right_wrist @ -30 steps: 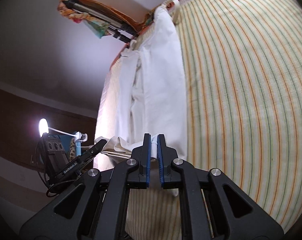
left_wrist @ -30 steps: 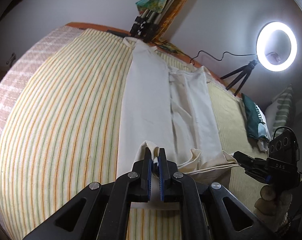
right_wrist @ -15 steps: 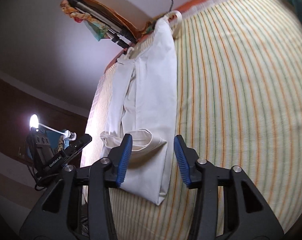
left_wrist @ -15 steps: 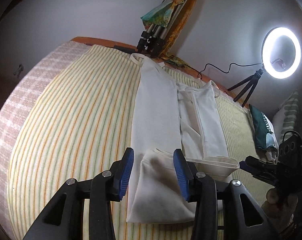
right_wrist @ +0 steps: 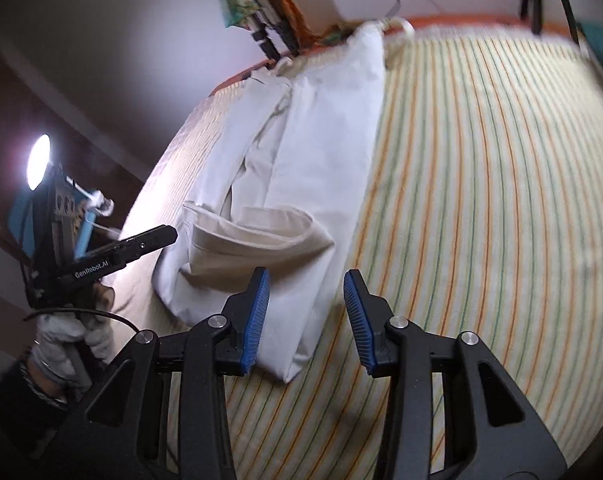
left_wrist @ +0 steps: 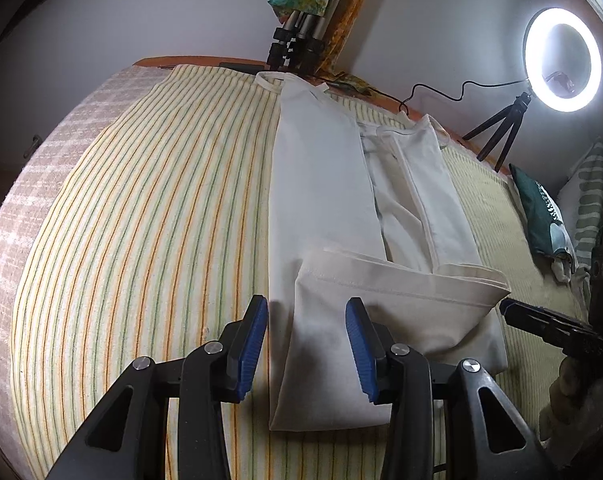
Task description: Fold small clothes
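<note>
A long cream garment (left_wrist: 321,184) lies lengthways on the striped bed sheet (left_wrist: 141,220), its sides folded inward. Its near end is doubled back into a flap (left_wrist: 401,296). My left gripper (left_wrist: 307,308) hovers open just above the flap's left corner, nothing pinched between its blue pads. The right gripper (left_wrist: 541,320) shows at that view's right edge. In the right wrist view the garment (right_wrist: 329,120) and flap (right_wrist: 253,248) lie ahead. My right gripper (right_wrist: 307,280) stands open over the near right corner, jaws closing slightly, no cloth between them. The left gripper (right_wrist: 157,236) is beyond the flap.
A lit ring light (left_wrist: 561,60) on a small tripod stands at the back right. Tripod legs (left_wrist: 297,40) and a colourful cloth lean against the wall behind the bed. Pillows (left_wrist: 541,216) lie at the right. A gloved hand (right_wrist: 61,340) holds the left gripper.
Both grippers were shut on the garment's near end a second ago and have let it go. The flap now lies flat on the garment. The right gripper has rolled and lifted a little.
</note>
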The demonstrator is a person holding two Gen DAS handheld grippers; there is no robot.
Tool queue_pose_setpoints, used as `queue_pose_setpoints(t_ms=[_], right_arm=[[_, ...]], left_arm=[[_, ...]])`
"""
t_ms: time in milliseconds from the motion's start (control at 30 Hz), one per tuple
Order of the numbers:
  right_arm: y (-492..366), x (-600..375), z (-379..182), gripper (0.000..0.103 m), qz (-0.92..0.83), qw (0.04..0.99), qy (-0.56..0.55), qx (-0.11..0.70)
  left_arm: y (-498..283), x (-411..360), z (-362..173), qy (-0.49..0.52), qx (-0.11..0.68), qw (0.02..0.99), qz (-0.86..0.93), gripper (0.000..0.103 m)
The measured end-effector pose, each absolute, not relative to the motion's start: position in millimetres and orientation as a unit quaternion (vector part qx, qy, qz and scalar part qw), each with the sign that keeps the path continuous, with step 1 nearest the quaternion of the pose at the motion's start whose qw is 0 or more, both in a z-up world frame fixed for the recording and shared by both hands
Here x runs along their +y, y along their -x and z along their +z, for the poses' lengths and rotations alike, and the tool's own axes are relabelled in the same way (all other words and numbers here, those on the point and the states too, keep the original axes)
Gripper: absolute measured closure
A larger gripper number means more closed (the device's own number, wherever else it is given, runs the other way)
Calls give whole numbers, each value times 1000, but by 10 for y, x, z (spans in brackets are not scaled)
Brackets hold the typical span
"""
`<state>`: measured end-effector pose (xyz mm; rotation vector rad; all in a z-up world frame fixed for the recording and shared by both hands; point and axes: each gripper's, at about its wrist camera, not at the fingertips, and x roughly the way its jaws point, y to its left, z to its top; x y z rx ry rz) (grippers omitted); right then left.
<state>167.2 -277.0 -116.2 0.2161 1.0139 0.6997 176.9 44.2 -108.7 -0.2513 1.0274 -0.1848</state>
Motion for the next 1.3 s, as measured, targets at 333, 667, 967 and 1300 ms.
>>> queue_pose_setpoints(t_ms=[333,667,967,1300], right_arm=[[-1817,-2456,-1177,61,284,833,-38,474],[-1771,-2354,-1173,93,305,833,-13,462],[-1865,-2445,-1194,94,273,835,-26,476],[-1873,-2675,-1030,78,258,853,-48,451]], left_arm=[[-1873,202,-1097,61,474,873,-90,63],[-1898,234,-1122,60,463,881,-76,103],[-1899,360,-1177,65,465,882,-46,91],[-1821,467,-924,76,436,896,-38,65]])
